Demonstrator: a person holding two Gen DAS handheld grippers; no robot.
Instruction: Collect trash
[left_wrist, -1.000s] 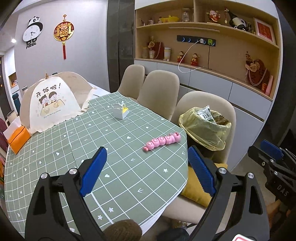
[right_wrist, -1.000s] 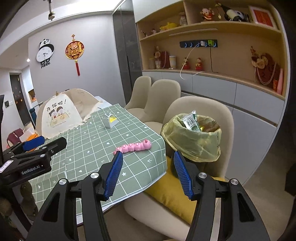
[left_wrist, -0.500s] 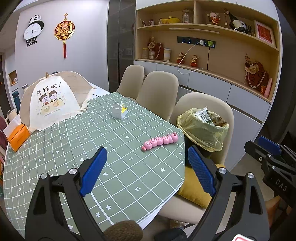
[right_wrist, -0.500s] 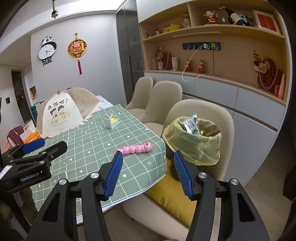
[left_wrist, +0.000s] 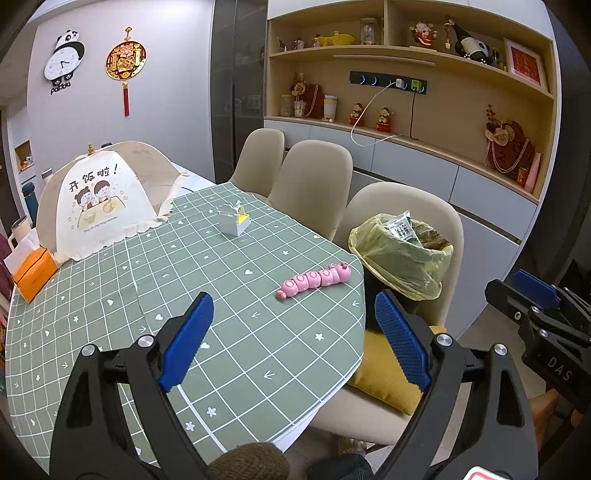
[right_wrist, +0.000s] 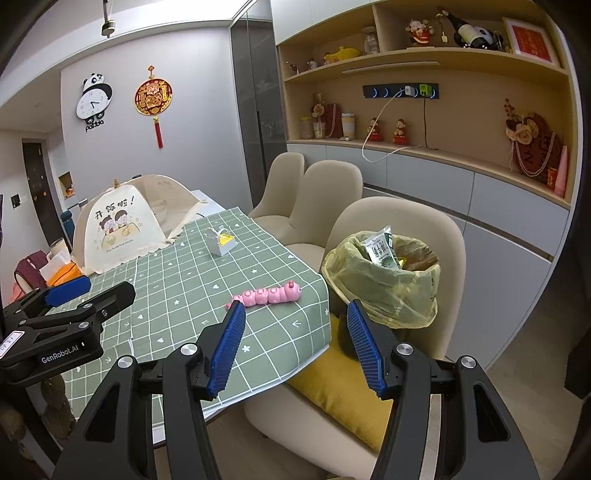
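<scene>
Two hand-held grippers hang over the near end of a dining table (left_wrist: 110, 325) covered in a green grid cloth. The left gripper (left_wrist: 291, 332) has its blue pads spread wide with nothing between them; the right gripper (right_wrist: 295, 343) is likewise spread and empty.

In the left wrist view, a yellow-bagged trash bin (left_wrist: 400, 258) stands on the nearest beige chair (left_wrist: 406, 199) at about two o'clock from the left gripper, just off the table's edge. A green-and-white carton (left_wrist: 400, 228) pokes up from its mouth, with crumpled brown scraps beside it.

On the cloth at twelve o'clock lies a pink segmented toy (left_wrist: 314, 282), close to the edge and near the bin. Farther off, toward eleven o'clock, sits a small grey paper box (left_wrist: 233, 221) with a yellow window and ribbon. At ten o'clock a mesh food cover (left_wrist: 99, 206) stands, with an orange tissue box (left_wrist: 35, 273) beside it.

Which of these counts as trash is a judgement; the paper box looks the likelier candidate. It appears light, thin-walled and easily crushed, so a gentle pinch across its two flat sides, below the ribbon, should serve. The pink toy looks like hard, smooth plastic, light, jointed and apt to flex or roll; gripping across a middle segment seems safest. The bin's liner is thin, soft film, likely to tear if snagged.
</scene>
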